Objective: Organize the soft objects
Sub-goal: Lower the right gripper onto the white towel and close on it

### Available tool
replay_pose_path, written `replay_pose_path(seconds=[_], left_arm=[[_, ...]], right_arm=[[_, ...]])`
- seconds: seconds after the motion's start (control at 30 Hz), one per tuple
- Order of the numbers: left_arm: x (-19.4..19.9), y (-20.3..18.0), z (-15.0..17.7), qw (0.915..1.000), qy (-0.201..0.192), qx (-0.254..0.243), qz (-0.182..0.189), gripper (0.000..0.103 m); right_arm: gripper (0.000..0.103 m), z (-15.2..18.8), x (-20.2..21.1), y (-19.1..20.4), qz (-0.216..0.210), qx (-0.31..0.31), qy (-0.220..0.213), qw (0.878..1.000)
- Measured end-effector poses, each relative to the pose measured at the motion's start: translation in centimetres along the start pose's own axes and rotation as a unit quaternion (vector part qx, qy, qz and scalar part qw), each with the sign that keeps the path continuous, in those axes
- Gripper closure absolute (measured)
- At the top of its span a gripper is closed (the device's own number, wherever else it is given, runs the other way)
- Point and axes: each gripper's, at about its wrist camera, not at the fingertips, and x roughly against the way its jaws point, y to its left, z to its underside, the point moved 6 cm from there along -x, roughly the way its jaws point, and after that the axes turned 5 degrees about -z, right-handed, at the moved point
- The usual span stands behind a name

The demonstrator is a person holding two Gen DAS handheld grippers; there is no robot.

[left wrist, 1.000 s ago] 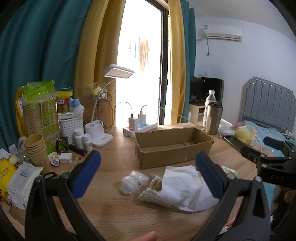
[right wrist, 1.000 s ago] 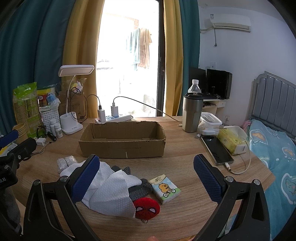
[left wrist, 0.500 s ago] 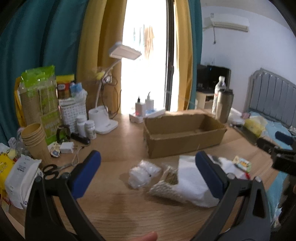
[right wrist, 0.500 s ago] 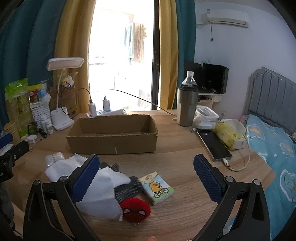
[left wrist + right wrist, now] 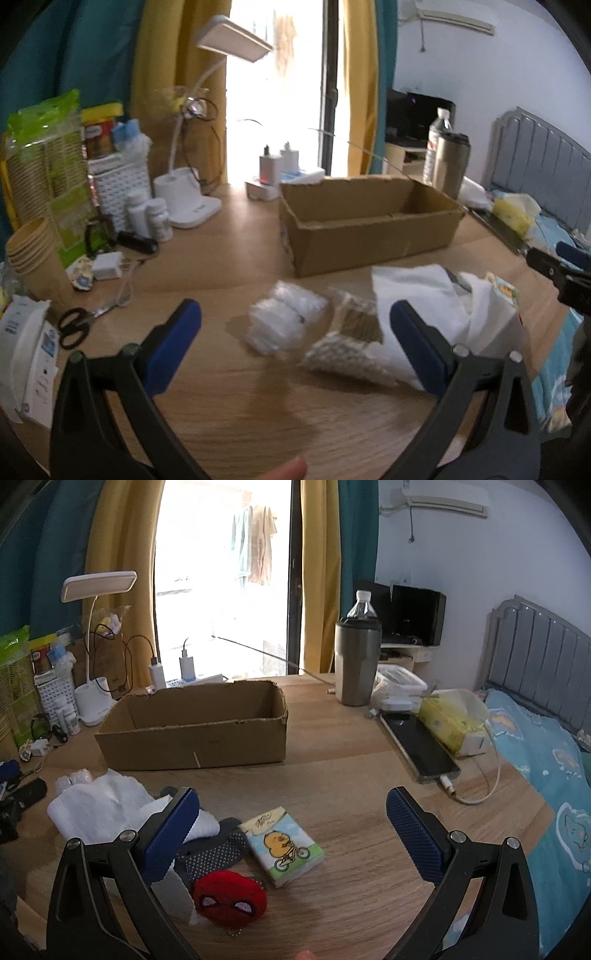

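On wooden table (image 5: 351, 775), crumpled white cloth (image 5: 99, 808), red plush (image 5: 231, 895), open cardboard box (image 5: 192, 742)

The box (image 5: 192, 731) sits in the middle of the table (image 5: 351, 775). In front of it, toward the near edge, lie the cloth (image 5: 99, 808), the sock (image 5: 210, 853), the tissue pack (image 5: 282, 845) and the plush toy (image 5: 229, 895). The lamp (image 5: 94, 705) stands near the far left corner. The cup (image 5: 356, 664) stands at the far edge, right of the box. The phone (image 5: 421, 747) lies near the right edge.
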Motion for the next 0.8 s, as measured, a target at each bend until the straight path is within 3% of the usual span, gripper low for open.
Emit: replay_pose_path(seconds=[0.23,0.3,0.37,0.8], left_arm=[[0.0,-1.1,0.7,0.9997,0.009,-0.009,0.019,0.000],[0.5,-1.4,0.9,0.9996,0.009,-0.015,0.022,0.000],[0.7,-1.7,1.0,0.9994,0.009,-0.020,0.025,0.000],[1.0,-0.8,1.6,0.9996,0.006,-0.009,0.025,0.000]], right_arm=[[0.006,1.6,-0.4,2.9,-0.053,0.023,0.023,0.998],[0.016,2.0,-0.4,4.1,-0.073,0.028,0.031,0.996],[0.020,2.3,-0.5,5.2,-0.085,0.039,0.036,0.995],[0.025,4.2,-1.6,10.7,-0.155,0.087,0.067,0.982]])
